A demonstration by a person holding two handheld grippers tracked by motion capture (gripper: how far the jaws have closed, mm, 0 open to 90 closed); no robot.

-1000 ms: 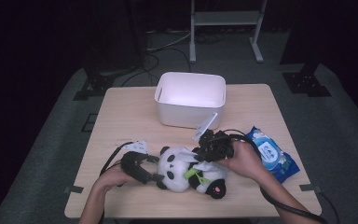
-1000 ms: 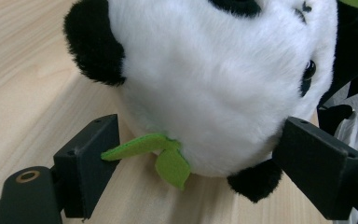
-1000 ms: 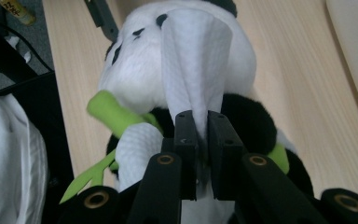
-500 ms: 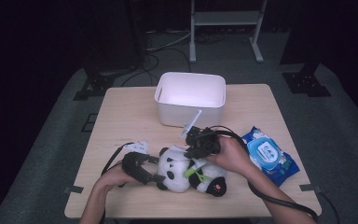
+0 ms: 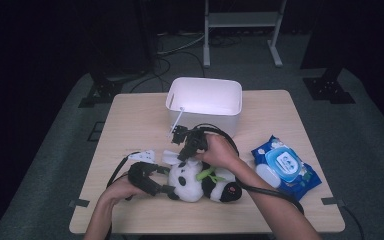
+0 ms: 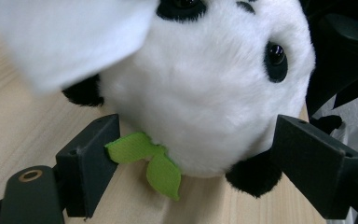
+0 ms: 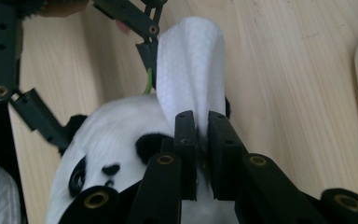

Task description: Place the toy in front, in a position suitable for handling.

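**Status: plush panda braced by left gripper, white wipe clamped by right gripper**

**Panda position.** The plush panda (image 5: 200, 182) lies on its side on the wooden table (image 5: 130, 125), near the table's 6 o'clock edge in the high view. Its white head points toward 9 o'clock; its black feet point toward 3 o'clock. A green leaf (image 6: 151, 161) is attached below the chin.

**Left gripper.** The left gripper (image 5: 169, 190) lies at the panda's 9 o'clock side, held by the left hand (image 5: 117, 192). In the left gripper view its jaws stand wide apart, one on each side of the panda's head. The jaw at 8 o'clock touches the green leaf. Whether the jaw at 4 o'clock touches the fur cannot be told.

**Right gripper.** The right gripper (image 5: 182, 154) sits at the panda's 12 o'clock, held by the right hand (image 5: 220, 152). In the right gripper view its jaws are nearly closed, pinching a white wipe (image 7: 191, 70). The wipe extends from the jaws toward 12 o'clock and drapes over the panda's head.

**Surroundings.** A white bin (image 5: 205, 102) stands at the right gripper's 12 o'clock, near the table's far edge. A blue wipes pack (image 5: 285, 167) lies at the panda's 3 o'clock, near the table's right edge.
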